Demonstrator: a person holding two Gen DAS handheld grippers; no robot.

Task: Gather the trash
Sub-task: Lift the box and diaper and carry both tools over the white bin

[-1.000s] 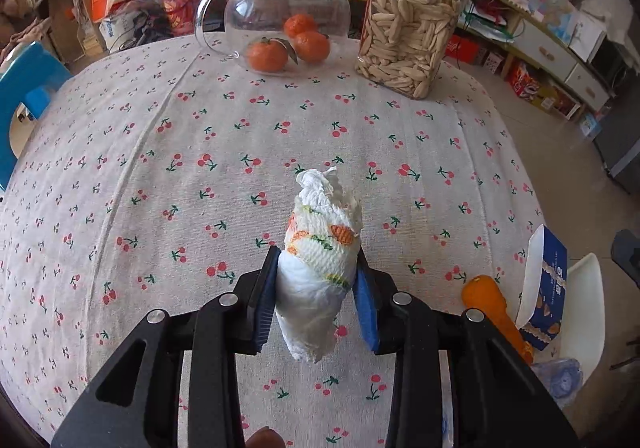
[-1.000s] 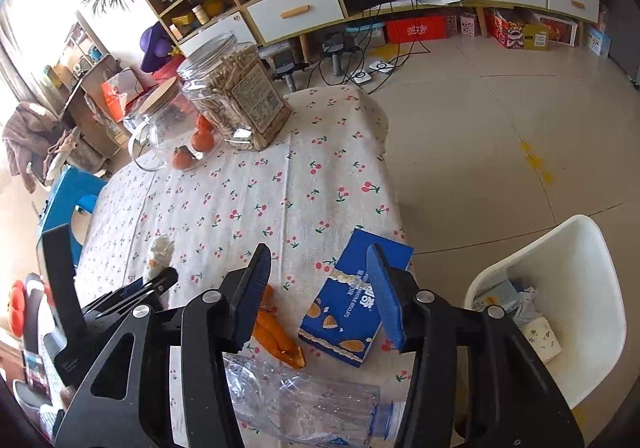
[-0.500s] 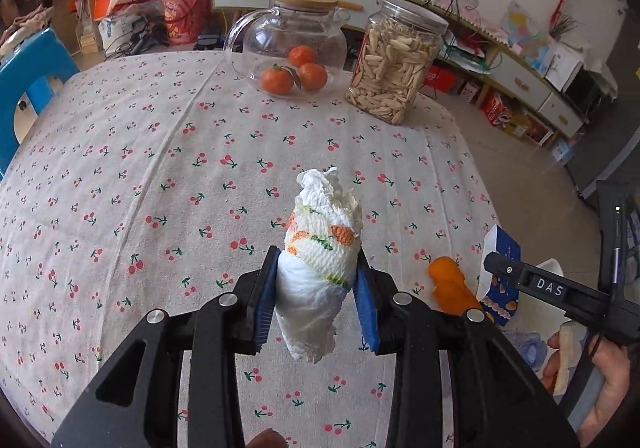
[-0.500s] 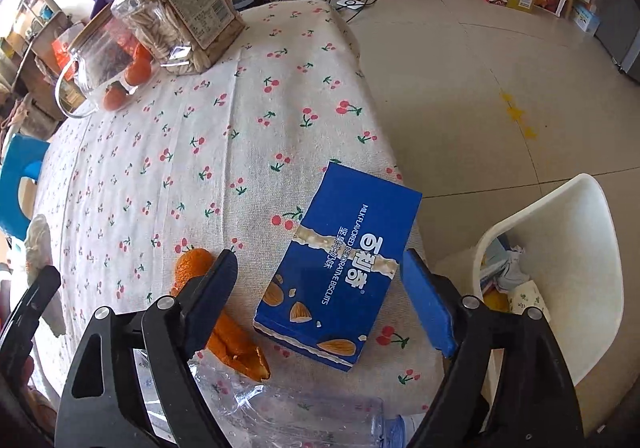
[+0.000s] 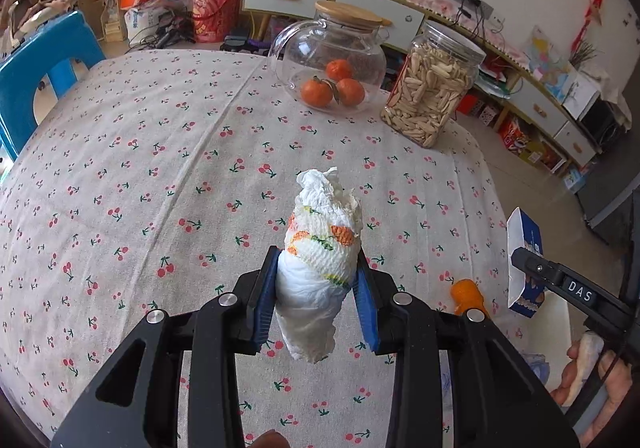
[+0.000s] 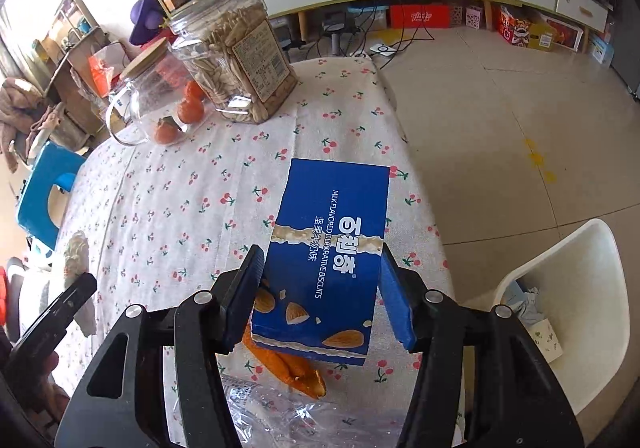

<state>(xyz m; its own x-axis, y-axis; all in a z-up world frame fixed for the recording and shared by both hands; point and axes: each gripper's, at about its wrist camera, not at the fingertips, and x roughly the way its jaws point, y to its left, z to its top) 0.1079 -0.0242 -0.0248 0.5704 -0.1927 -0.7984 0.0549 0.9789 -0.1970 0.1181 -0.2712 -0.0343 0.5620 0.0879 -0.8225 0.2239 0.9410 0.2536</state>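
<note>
My left gripper (image 5: 318, 254) is shut on a crumpled white paper towel (image 5: 320, 244) with an orange and green print, held above the cherry-print tablecloth (image 5: 160, 168). My right gripper (image 6: 321, 254) has a blue biscuit box (image 6: 332, 216) between its jaws, which are closing with both pads against the box's sides. In the left wrist view the box (image 5: 524, 244) stands tipped up at the table's right edge. Orange peel (image 6: 288, 368) lies under the box's near end, and a crushed clear plastic bottle (image 6: 272, 408) lies closer to me.
A white bin (image 6: 580, 288) with paper scraps stands on the floor beside the table's right edge. A glass teapot with tangerines (image 5: 332, 64) and a jar of seeds (image 5: 432, 88) stand at the far side. A blue stool (image 5: 36, 64) is at the left.
The right gripper opened wide, moved forward over the blue box and closed on its sides; the box now tips up. The left gripper has drifted back and up with the paper towel.
</note>
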